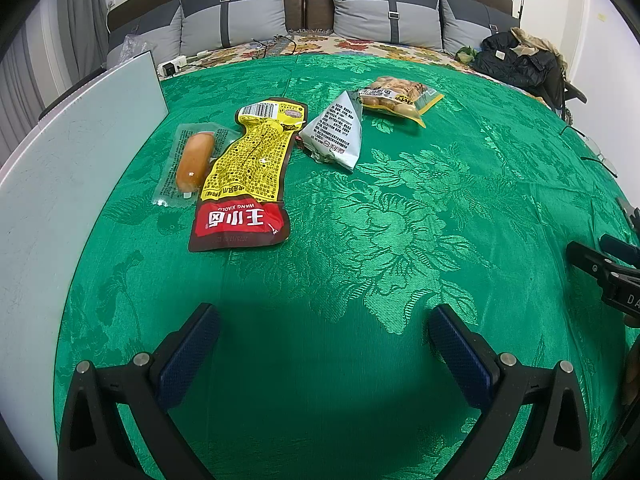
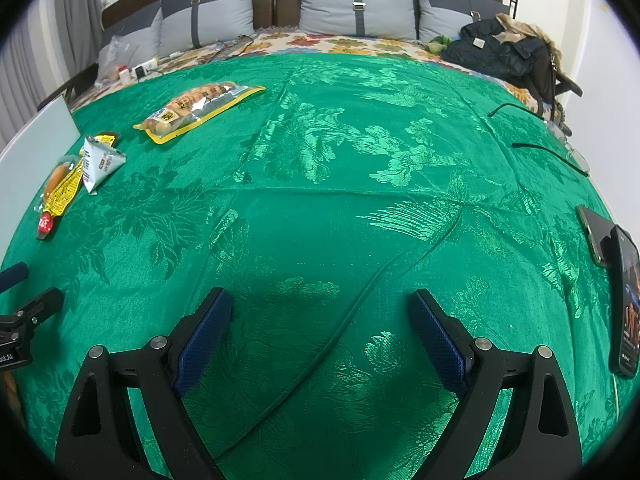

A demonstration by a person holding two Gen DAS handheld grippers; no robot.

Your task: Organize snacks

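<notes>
Several snacks lie on a green cloth [image 1: 360, 240]. A sausage in clear wrap [image 1: 194, 160] lies at the left, partly under a yellow and red packet [image 1: 248, 172]. A white triangular pack [image 1: 338, 132] lies right of it. A yellow-edged bag of round snacks [image 1: 400, 98] lies farthest back. The same snacks show at the left in the right wrist view: sausage [image 2: 56, 178], packet [image 2: 62, 192], triangular pack [image 2: 98, 162], bag [image 2: 198, 106]. My left gripper [image 1: 324, 324] is open and empty, well short of the snacks. My right gripper [image 2: 320, 308] is open and empty over bare cloth.
A white board [image 1: 60, 184] stands along the left edge. Two phones [image 2: 616, 280] lie at the right edge, eyeglasses [image 2: 560, 148] behind them. A dark jacket [image 2: 500, 50], pillows [image 1: 388, 12] and a power strip [image 1: 172, 66] lie beyond the cloth.
</notes>
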